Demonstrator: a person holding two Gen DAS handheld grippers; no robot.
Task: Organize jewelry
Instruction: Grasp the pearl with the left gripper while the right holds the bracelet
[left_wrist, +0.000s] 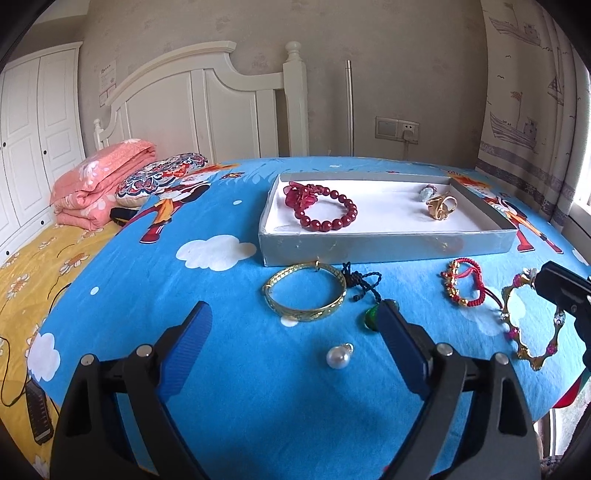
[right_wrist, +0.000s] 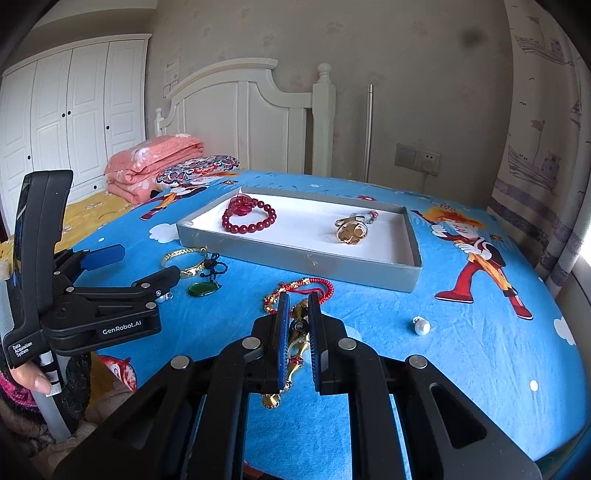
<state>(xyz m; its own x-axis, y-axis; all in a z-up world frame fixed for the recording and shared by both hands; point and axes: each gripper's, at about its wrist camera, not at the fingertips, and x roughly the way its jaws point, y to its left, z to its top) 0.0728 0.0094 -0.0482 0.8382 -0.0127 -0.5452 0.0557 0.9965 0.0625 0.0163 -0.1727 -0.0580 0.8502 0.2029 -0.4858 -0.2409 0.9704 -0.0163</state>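
A grey tray (left_wrist: 388, 247) (right_wrist: 295, 258) with white lining holds a red bead bracelet (left_wrist: 325, 208) (right_wrist: 249, 216) and a gold ring (left_wrist: 441, 206) (right_wrist: 351, 230). On the blue cloth lie a gold bangle (left_wrist: 306, 291) (right_wrist: 184, 258), a green pendant on black cord (left_wrist: 369, 315) (right_wrist: 201, 288), a pearl (left_wrist: 338, 356) (right_wrist: 421, 326), a red cord bracelet (left_wrist: 465, 282) (right_wrist: 306, 286) and a jewelled gold bangle (left_wrist: 532, 321) (right_wrist: 295, 343). My left gripper (left_wrist: 295, 314) is open above the cloth near the gold bangle. My right gripper (right_wrist: 297, 299) is shut on the jewelled gold bangle.
The table's blue cartoon cloth (left_wrist: 221, 369) drops off at the near and right edges. A bed with a folded pink quilt (left_wrist: 99, 184) and patterned pillow (left_wrist: 159, 177) stands left. A curtain (left_wrist: 528, 110) hangs right. A remote (left_wrist: 38, 417) lies on the bed.
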